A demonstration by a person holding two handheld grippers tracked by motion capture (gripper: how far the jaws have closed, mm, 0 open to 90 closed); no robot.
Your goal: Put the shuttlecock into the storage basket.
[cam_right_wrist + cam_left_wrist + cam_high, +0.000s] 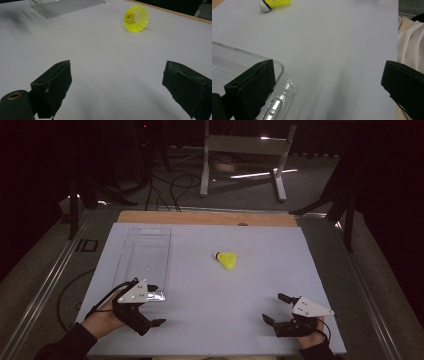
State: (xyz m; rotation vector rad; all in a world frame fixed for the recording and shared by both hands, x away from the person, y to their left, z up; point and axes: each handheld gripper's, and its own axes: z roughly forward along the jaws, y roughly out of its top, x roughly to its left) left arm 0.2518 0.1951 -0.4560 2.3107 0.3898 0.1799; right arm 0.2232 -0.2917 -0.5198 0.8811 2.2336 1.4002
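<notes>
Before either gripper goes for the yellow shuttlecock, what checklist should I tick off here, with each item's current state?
1. Right gripper open, holding nothing: ok.
2. Left gripper open, holding nothing: ok.
3. Shuttlecock lies free on its side on the table, touching nothing else: ok.
4. Path from right gripper to shuttlecock unobstructed: ok.
5. Clear tray upright with nothing in it: ok.
6. Left gripper clear of the tray: cannot tell; one jaw sits at its near corner.
</notes>
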